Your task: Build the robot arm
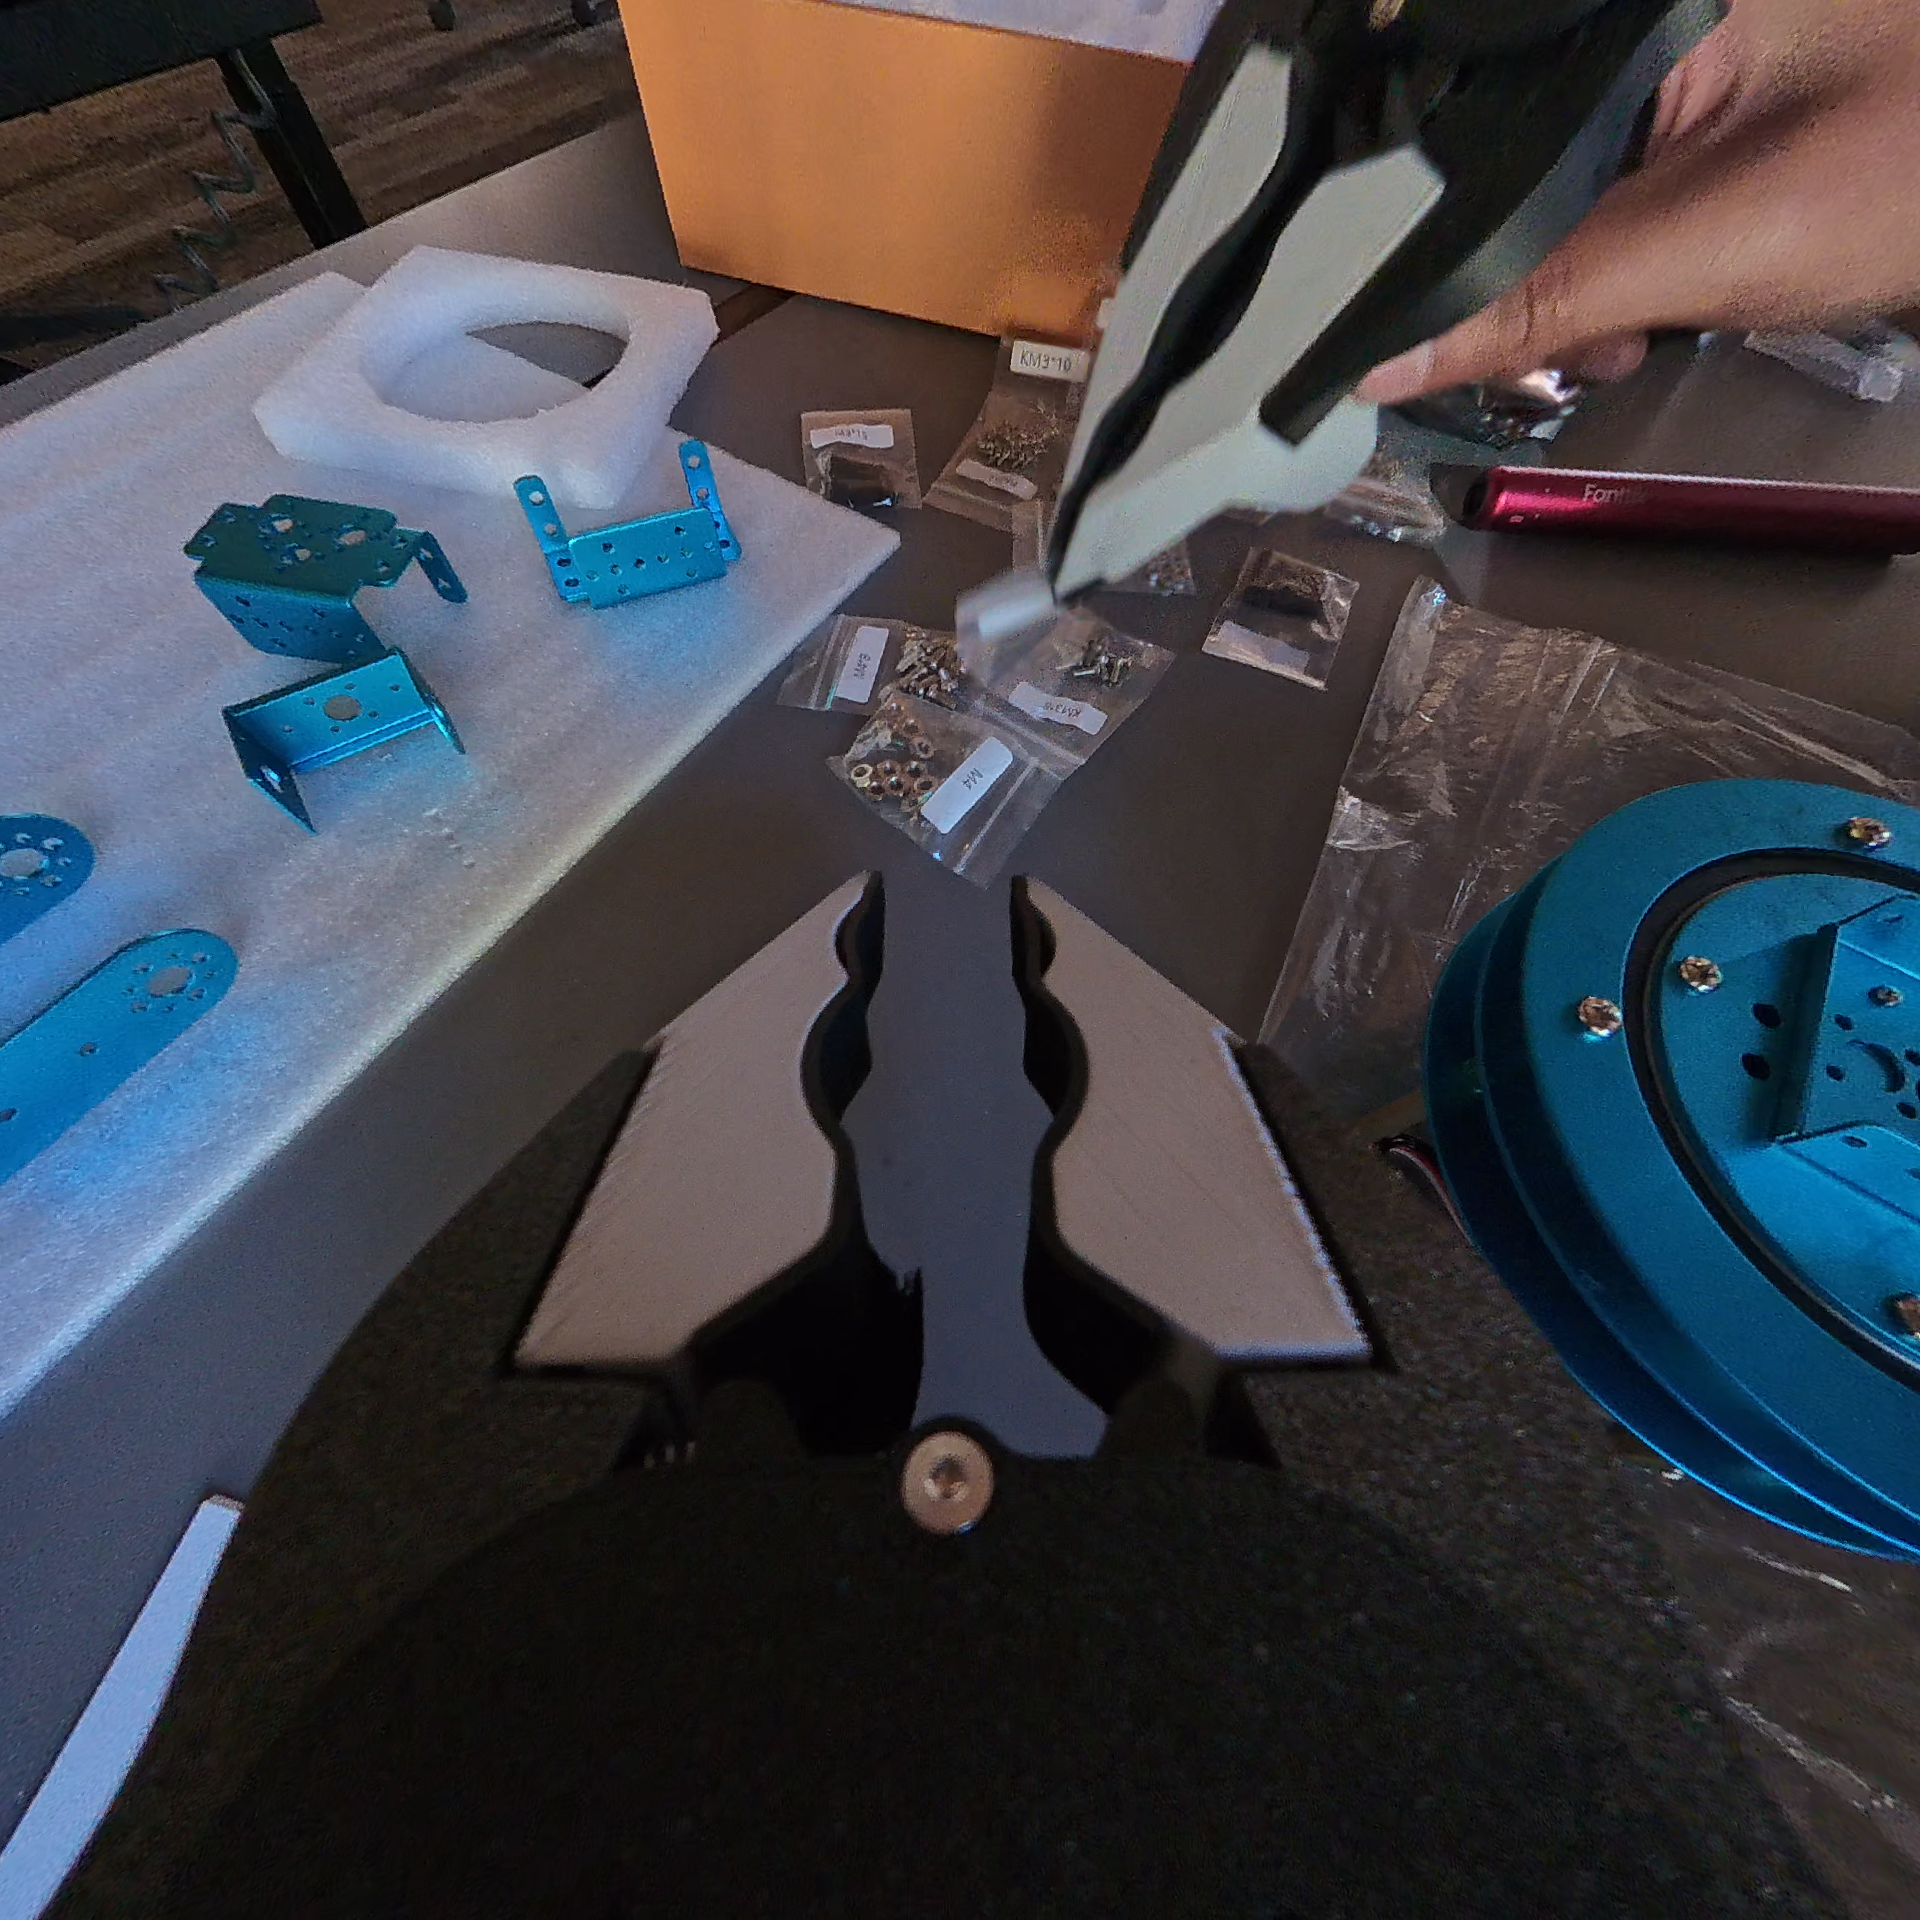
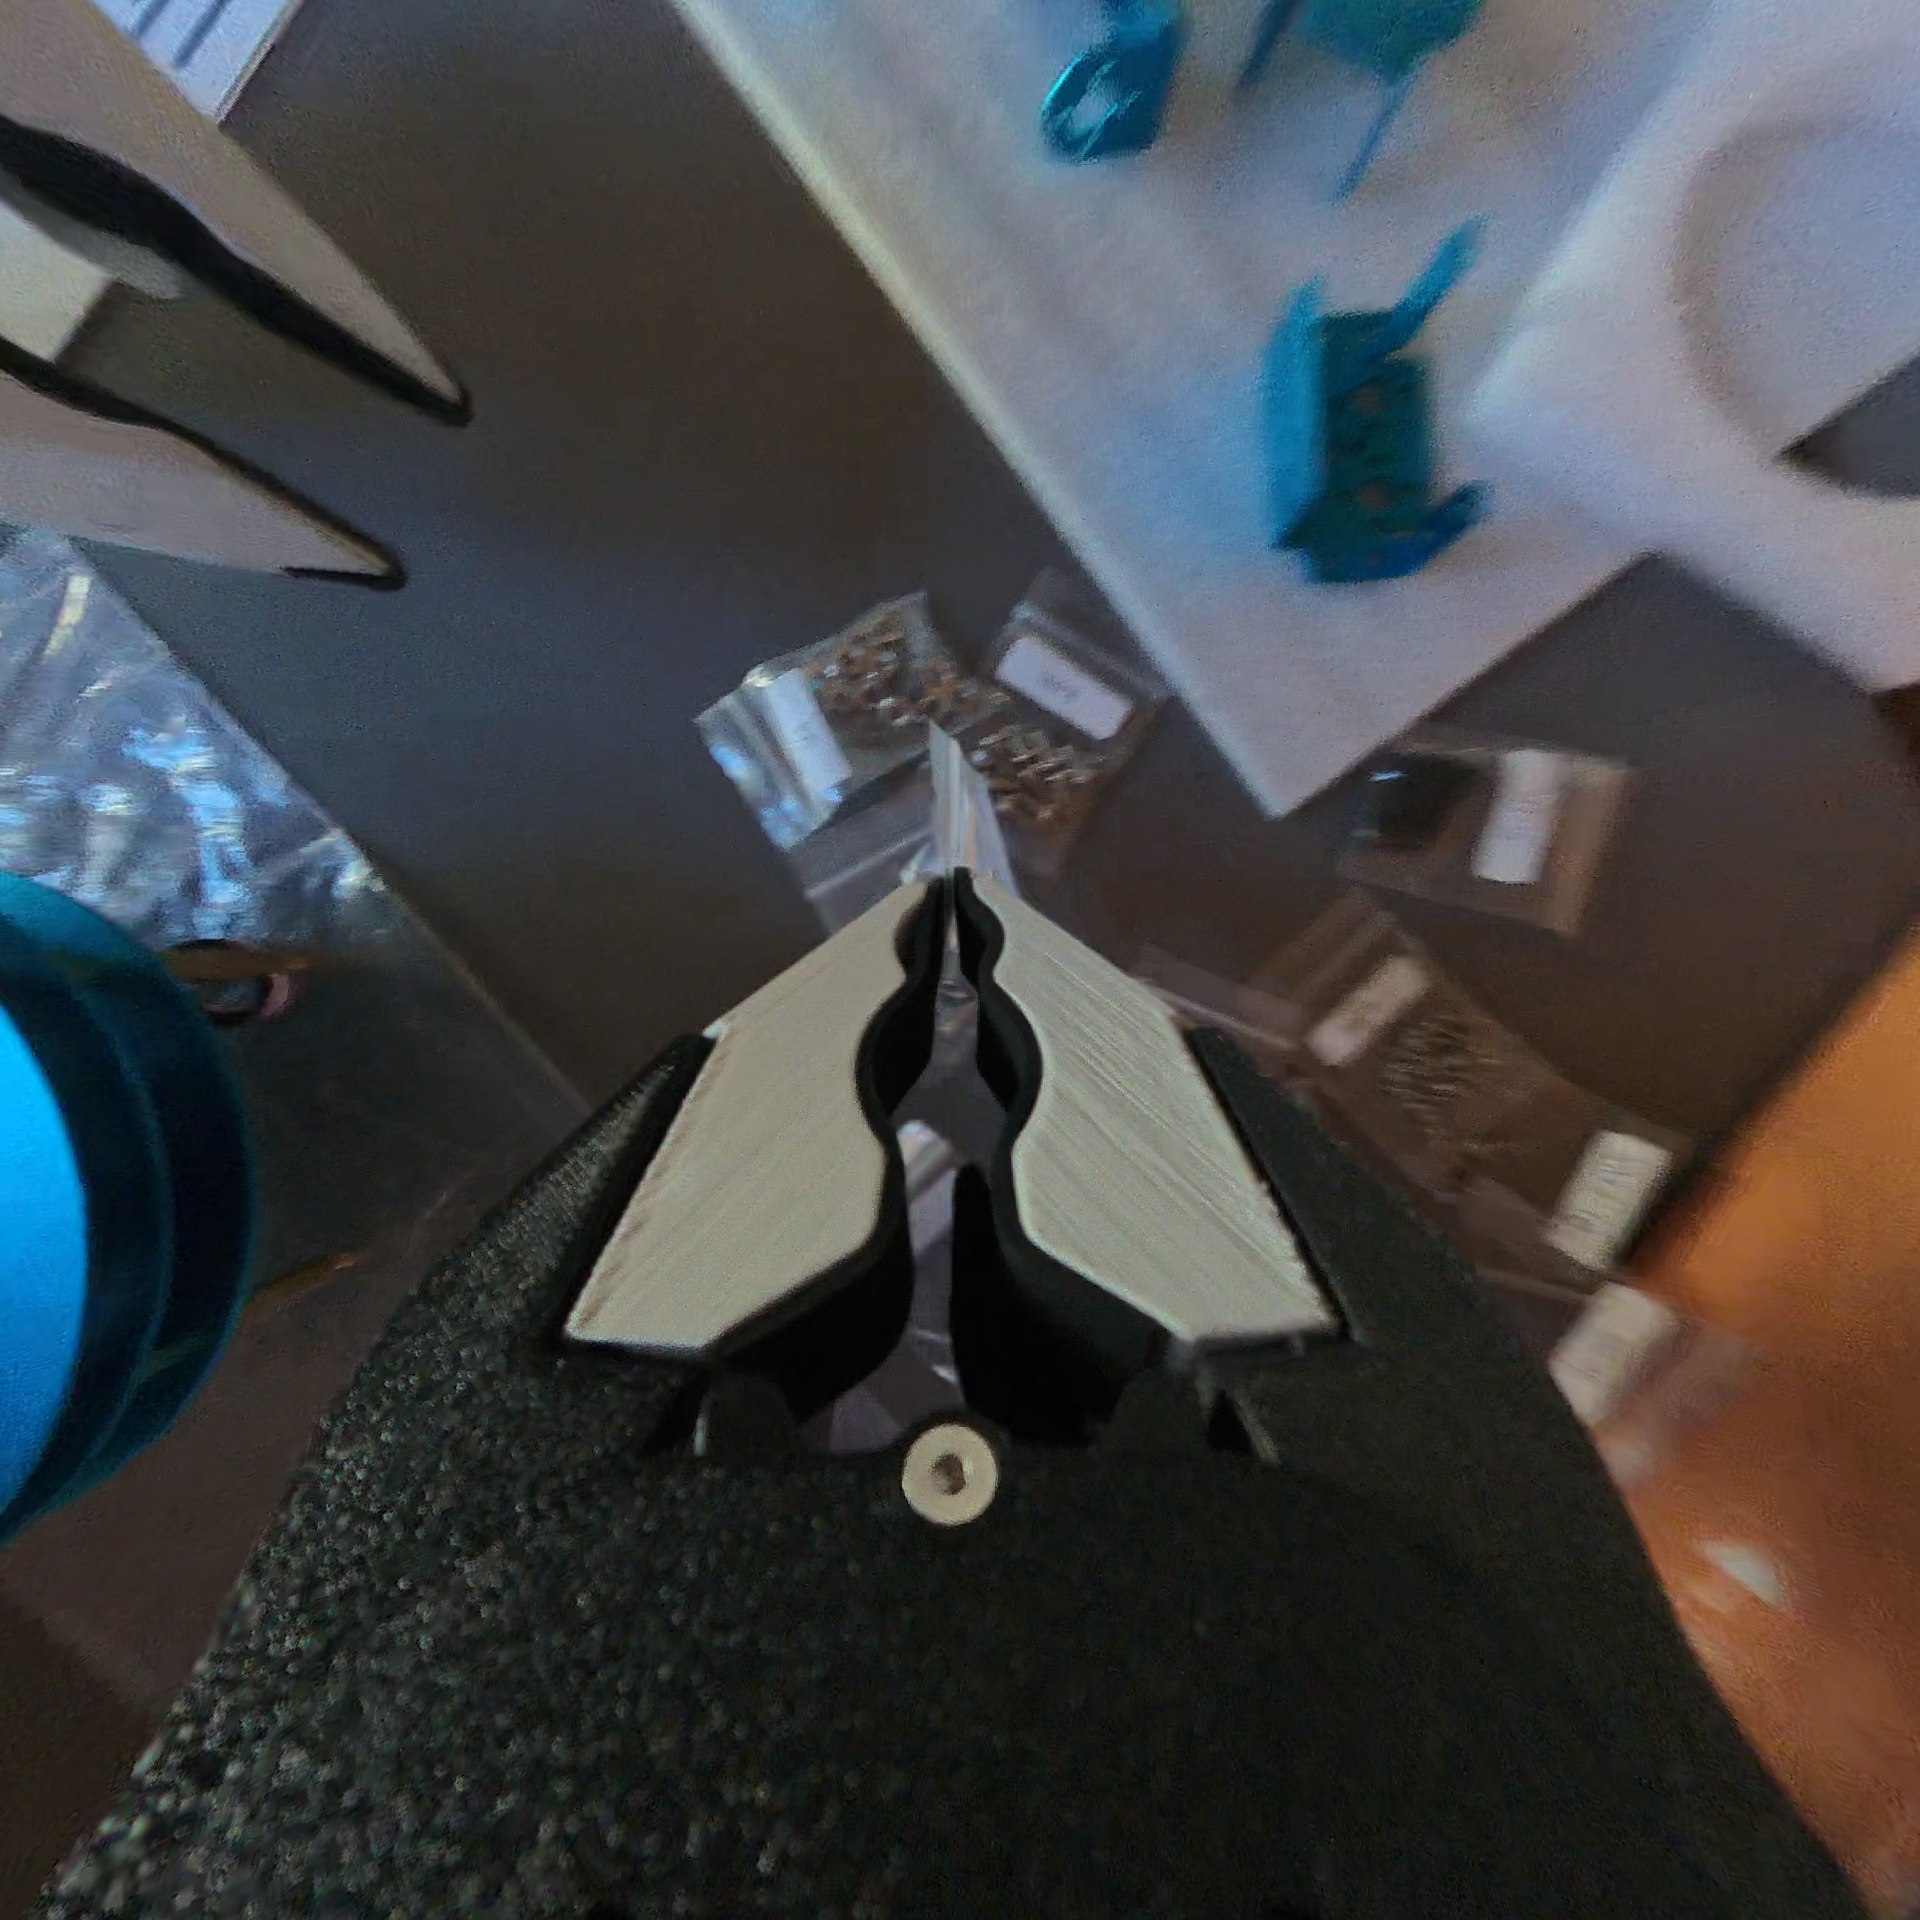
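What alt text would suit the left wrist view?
The open left tongs hover over a dark table, while the right tongs pinch a small clear bag above other hardware bags; blue metal brackets lie on white foam.

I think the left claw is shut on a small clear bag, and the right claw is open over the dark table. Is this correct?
No, the sides are swapped. The right claw is shut on the small clear bag, as the right wrist view shows. The left claw is open over the dark table, as the left wrist view shows.
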The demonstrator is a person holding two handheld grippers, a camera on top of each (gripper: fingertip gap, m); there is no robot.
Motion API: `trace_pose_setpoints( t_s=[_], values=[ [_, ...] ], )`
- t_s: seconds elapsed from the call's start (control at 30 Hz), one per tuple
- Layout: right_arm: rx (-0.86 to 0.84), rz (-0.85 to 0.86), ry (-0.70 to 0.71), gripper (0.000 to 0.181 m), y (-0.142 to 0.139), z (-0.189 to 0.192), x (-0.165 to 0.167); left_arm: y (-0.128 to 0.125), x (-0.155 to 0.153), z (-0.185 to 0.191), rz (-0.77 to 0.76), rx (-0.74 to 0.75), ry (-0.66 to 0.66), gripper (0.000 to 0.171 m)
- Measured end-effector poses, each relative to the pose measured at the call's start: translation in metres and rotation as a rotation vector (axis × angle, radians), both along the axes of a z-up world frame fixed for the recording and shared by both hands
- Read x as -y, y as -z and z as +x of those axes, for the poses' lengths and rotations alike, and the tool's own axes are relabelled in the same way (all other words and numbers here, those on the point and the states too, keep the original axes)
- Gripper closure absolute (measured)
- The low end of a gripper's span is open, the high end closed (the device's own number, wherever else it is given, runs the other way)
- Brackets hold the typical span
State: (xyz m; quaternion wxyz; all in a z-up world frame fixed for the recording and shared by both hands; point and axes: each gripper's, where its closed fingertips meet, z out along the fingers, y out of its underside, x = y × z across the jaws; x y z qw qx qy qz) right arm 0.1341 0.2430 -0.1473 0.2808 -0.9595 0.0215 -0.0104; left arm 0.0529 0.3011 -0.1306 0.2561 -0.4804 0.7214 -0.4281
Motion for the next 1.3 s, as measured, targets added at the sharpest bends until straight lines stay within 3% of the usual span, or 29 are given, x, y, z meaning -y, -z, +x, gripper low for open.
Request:
trace_pose_setpoints(
  t_s=[0.07,0.23,0.33,0.43,0.5,0.57,0.63,0.73,0.9,0.97,1.1,1.3],
  values=[
    [0.084,0.033,-0.070,0.181,-0.012,-0.007,0.001,0.000,0.000,0.000,-0.005,-0.003,0.002,0.148],
    [-0.197,-0.073,-0.182,0.181,0.035,-0.066,0.014,0.005,0.001,0.000,-0.015,-0.019,0.005,0.148],
    [-0.207,-0.042,-0.204,0.181,0.027,-0.068,0.015,0.007,0.002,0.000,-0.016,-0.024,0.005,0.148],
    [0.068,0.077,-0.080,0.181,-0.009,-0.015,0.012,0.005,0.000,0.001,0.000,-0.015,-0.001,0.148],
    [0.330,0.139,-0.083,0.181,-0.036,0.010,0.015,0.003,-0.001,0.001,-0.007,-0.010,-0.001,0.148],
    [0.437,0.084,-0.147,0.181,-0.026,0.005,0.021,0.003,-0.002,0.001,-0.016,-0.012,-0.004,0.148],
    [0.278,-0.002,-0.225,0.181,0.010,-0.024,0.026,0.006,-0.003,0.002,-0.018,-0.020,-0.007,0.148],
    [0.055,-0.075,-0.240,0.181,0.033,-0.046,0.036,0.009,-0.004,0.002,-0.017,-0.030,-0.007,0.148],
    [-0.109,0.002,-0.224,0.180,0.020,-0.054,0.036,0.008,-0.003,0.001,-0.007,-0.027,-0.003,0.148],
    [-0.172,-0.015,-0.261,0.172,0.022,-0.066,0.041,0.009,-0.003,0.001,-0.006,-0.027,-0.002,0.148],
    [-0.187,-0.044,-0.296,0.151,0.032,-0.077,0.054,0.010,-0.004,0.001,-0.014,-0.034,-0.001,0.148],
    [-0.145,0.063,-0.279,0.153,0.017,-0.069,0.068,0.008,-0.003,0.001,-0.025,-0.032,0.000,0.148]
  ],
)
